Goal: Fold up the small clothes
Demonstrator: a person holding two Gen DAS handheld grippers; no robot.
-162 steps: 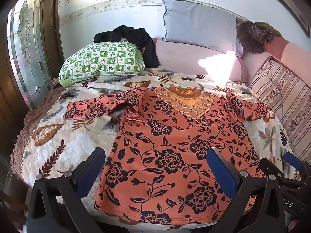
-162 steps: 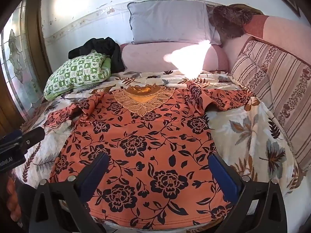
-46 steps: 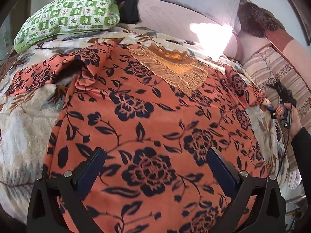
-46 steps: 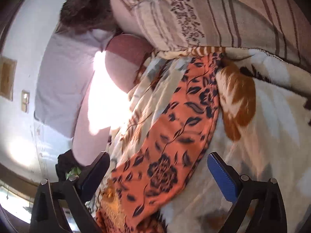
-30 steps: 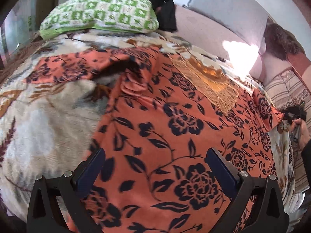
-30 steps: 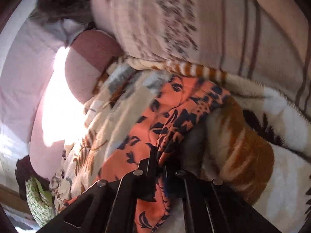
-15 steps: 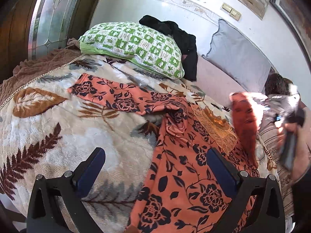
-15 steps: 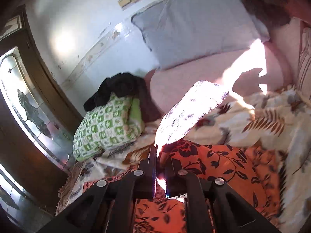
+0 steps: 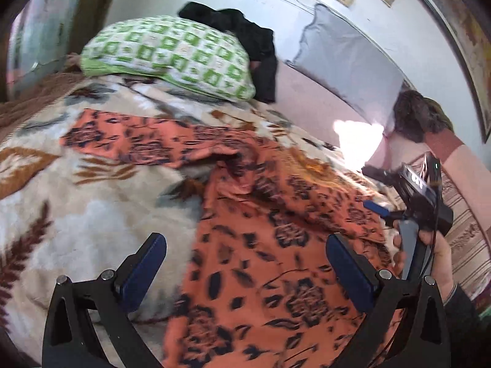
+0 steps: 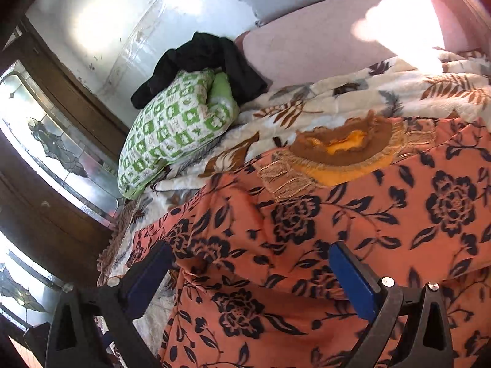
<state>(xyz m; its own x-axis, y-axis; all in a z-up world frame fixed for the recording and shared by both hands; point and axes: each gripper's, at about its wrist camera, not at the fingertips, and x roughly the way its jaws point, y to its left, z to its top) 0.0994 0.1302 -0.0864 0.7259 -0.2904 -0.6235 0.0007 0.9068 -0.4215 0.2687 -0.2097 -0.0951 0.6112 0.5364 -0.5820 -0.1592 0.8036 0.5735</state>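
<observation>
Leaf-print blanket (image 9: 76,214) under an orange floral blouse (image 9: 276,260), green checked pillow (image 9: 172,55) at its head.

Both grippers spread wide, nothing pinched in either.

The left gripper (image 9: 245,263) hangs low, its two blue-padded fingers (image 9: 144,263) set far apart and pointing forward. The right gripper (image 10: 251,276) is spread just as wide and tilted; in the left view you can see the right hand (image 9: 435,254) wrapped round its handle off at the right edge, with a dark sleeve at the wrist.
</observation>
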